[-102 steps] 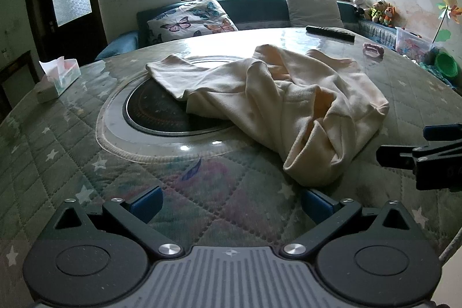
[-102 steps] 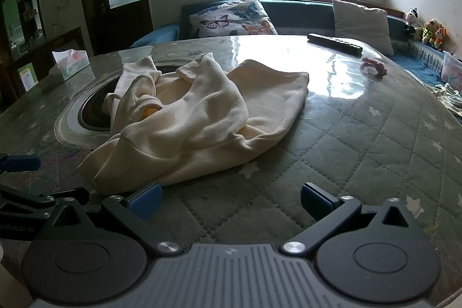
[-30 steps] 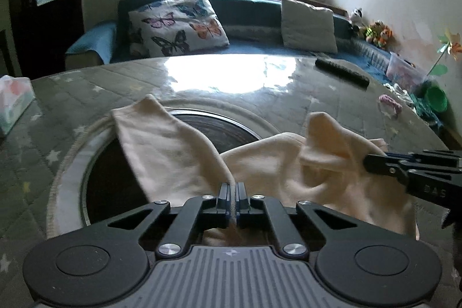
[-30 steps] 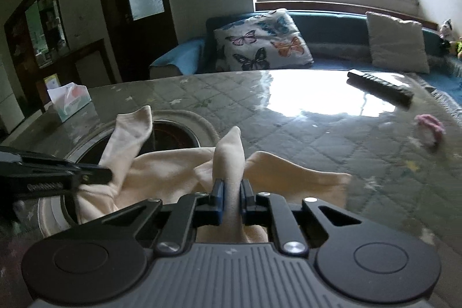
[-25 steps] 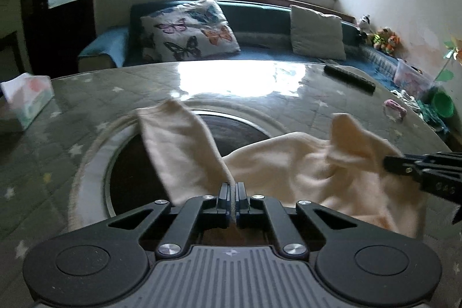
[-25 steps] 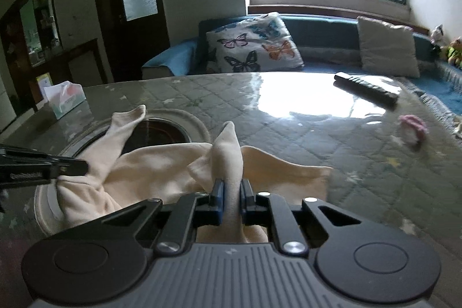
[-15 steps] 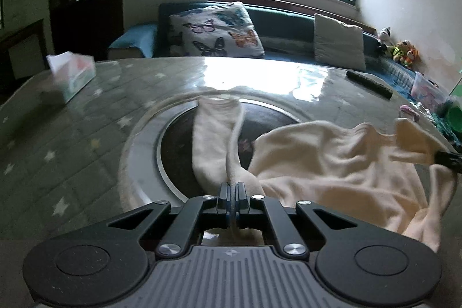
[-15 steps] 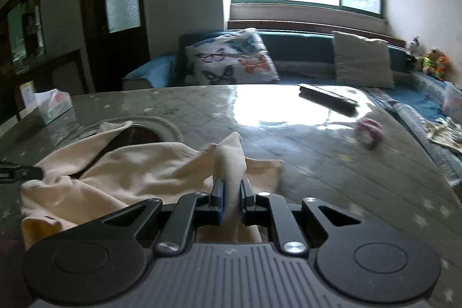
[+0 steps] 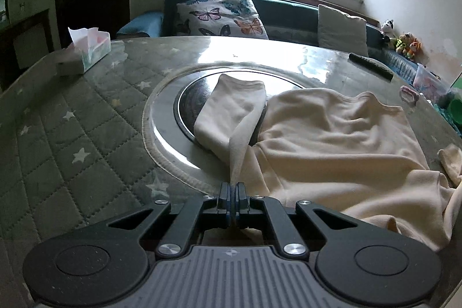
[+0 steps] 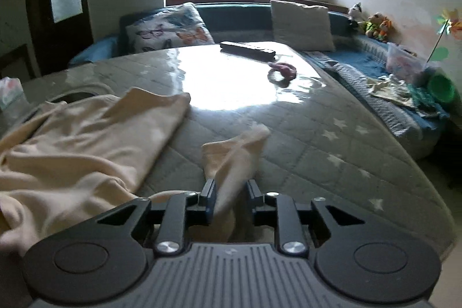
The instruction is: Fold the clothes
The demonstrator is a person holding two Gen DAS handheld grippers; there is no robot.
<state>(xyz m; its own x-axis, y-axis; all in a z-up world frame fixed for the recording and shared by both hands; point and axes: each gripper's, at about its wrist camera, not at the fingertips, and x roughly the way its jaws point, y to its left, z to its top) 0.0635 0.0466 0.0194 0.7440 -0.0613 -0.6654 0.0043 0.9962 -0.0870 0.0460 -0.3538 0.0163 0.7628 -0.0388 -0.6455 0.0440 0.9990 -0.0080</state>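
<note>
Round desk (image 9: 86,140) under a quilted, star-printed cover and glossy clear sheet, with 1 dark circular inset (image 9: 193,94) near the middle. Cream garment (image 9: 332,134) spread partly across the inset. Tissue box (image 9: 89,51) by the far left edge; black remote (image 10: 248,47) and pink ring (image 10: 281,71) at the far side.

Cream garment (image 9: 332,140): formerly a bunched heap, now spread wide across the table (image 9: 72,134), sleeve reaching over the centre ring. Right gripper (image 10: 230,194): jaws parted from earlier clamp, sleeve (image 10: 236,152) slack between them.
</note>
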